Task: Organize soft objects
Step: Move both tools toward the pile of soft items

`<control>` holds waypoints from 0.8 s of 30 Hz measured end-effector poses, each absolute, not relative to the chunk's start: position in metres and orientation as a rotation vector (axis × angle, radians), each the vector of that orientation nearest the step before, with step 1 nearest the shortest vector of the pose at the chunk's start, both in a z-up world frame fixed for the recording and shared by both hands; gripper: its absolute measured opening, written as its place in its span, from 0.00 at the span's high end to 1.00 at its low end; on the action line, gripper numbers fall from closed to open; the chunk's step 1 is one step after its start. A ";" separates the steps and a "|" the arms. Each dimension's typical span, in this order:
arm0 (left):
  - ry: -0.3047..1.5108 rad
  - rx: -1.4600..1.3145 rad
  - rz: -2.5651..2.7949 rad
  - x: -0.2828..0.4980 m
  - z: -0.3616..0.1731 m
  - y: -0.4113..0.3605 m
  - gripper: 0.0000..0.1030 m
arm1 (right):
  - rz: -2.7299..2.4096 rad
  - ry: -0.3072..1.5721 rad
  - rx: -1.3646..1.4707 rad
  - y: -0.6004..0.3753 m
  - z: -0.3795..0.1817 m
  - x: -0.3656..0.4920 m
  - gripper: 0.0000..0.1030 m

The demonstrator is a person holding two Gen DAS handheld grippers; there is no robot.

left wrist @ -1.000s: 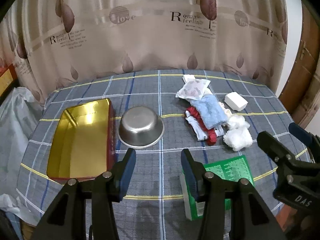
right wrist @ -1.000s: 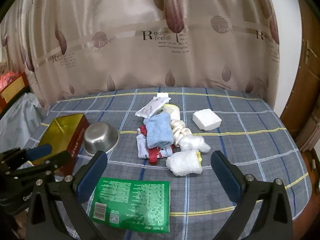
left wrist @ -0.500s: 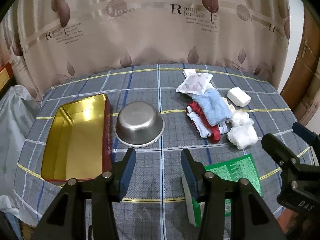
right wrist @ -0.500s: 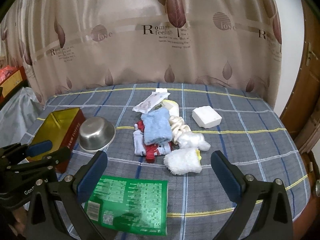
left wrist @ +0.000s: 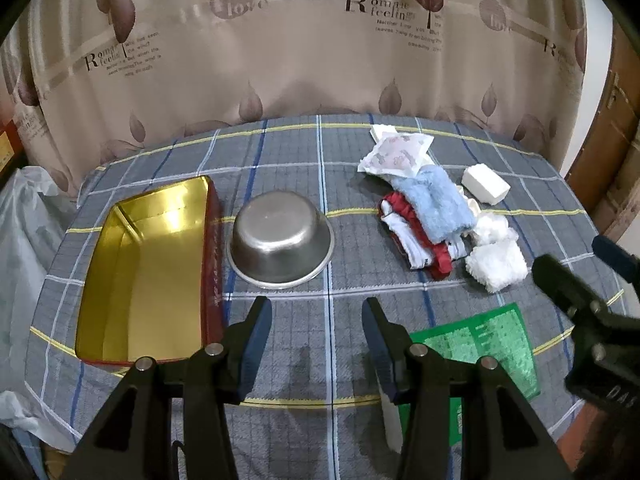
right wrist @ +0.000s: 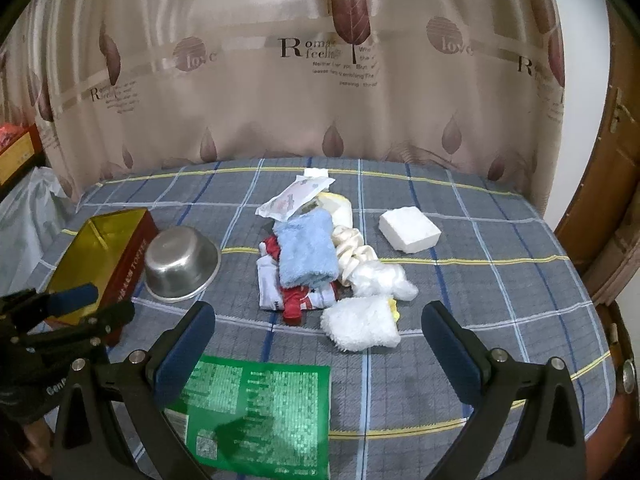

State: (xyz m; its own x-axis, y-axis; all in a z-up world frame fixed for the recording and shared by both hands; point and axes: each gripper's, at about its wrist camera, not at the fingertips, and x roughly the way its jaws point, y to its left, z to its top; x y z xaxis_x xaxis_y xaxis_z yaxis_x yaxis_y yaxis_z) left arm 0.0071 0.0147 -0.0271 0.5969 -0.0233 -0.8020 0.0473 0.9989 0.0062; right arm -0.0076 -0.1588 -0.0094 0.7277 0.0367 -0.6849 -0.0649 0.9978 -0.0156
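Curtain [right wrist: 320, 92] lettering: "love" (also "Romantic feeling")

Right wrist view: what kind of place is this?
Likely a room in a home, not a lab: a table under a plaid cloth, a printed curtain close behind it, and a wooden door at the right edge.
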 end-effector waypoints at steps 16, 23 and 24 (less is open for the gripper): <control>0.939 0.022 -0.036 0.008 -0.028 0.018 0.54 | 0.058 0.762 -0.041 -0.159 -0.013 -0.007 0.01; 0.945 0.031 -0.035 0.009 -0.029 0.016 0.54 | 0.055 0.766 -0.040 -0.161 -0.013 -0.006 0.01; 0.944 0.029 -0.034 0.009 -0.029 0.016 0.54 | 0.057 0.768 -0.038 -0.162 -0.013 -0.006 0.01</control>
State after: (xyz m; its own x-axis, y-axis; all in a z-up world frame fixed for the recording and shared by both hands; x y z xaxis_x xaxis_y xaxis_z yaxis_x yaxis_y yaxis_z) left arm 0.0093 0.0161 -0.0293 0.5862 -0.0166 -0.8100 0.0421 0.9991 0.0100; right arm -0.0062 -0.1615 -0.0134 0.7182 0.0377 -0.6948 -0.0655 0.9978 -0.0135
